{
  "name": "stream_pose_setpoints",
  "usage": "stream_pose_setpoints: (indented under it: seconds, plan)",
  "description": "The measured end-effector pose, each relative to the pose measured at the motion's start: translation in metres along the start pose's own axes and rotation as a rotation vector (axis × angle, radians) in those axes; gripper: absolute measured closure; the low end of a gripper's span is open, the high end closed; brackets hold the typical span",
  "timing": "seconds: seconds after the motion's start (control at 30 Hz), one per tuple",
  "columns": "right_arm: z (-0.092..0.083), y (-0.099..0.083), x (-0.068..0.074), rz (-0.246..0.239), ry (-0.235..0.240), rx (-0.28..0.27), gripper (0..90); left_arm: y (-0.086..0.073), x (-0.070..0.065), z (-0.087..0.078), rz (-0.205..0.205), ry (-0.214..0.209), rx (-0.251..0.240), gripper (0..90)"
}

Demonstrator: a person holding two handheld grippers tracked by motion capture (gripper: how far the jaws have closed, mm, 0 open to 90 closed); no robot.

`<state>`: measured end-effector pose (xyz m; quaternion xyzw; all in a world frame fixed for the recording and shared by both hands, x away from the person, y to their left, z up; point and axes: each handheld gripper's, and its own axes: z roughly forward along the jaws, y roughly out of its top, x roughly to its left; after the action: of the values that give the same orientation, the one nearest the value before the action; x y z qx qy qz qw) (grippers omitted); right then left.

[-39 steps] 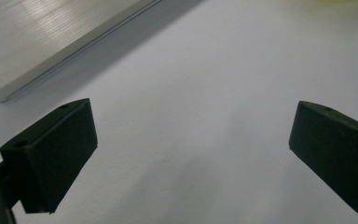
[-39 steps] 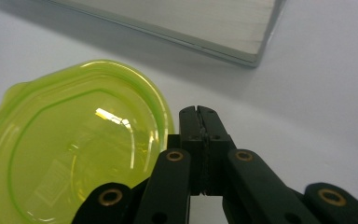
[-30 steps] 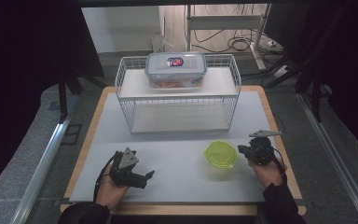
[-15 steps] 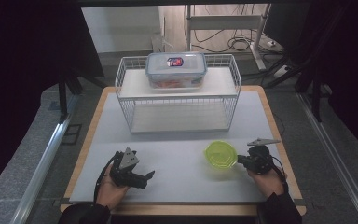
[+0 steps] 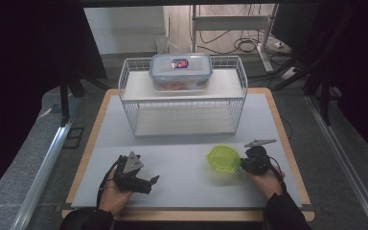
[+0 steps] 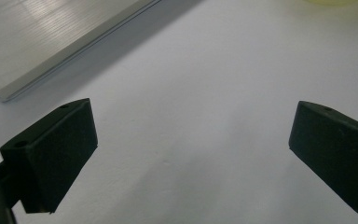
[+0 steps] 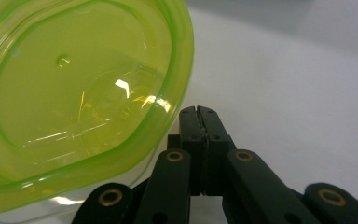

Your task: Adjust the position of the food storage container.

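Bowl (image 5: 224,159) beside low right gripper (image 5: 243,164) (jaws closed).

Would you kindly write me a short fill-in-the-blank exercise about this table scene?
1. The right claw sits beside the green lidded container with its jaws ____.
2. The left claw has its jaws ____, with nothing between them.
3. The clear lidded box stands on the ____ shelf of the white wire rack.

Missing words: shut; open; top
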<state>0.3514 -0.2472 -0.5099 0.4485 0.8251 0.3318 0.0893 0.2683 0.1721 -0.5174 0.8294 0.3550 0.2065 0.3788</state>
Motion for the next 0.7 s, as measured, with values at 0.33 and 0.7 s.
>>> stream_pose_setpoints:
  seconds: [0.33, 0.7]
  plan:
    - [0.018, 0.011, 0.008, -0.041, 0.045, 0.001, 89.6, 0.0, 0.0, 0.0, -0.007, 0.003, 0.003, 1.0]
    - [0.046, 0.032, 0.03, -0.102, 0.099, -0.003, 89.6, -0.001, 0.001, 0.0, -0.008, 0.004, 0.003, 1.0]
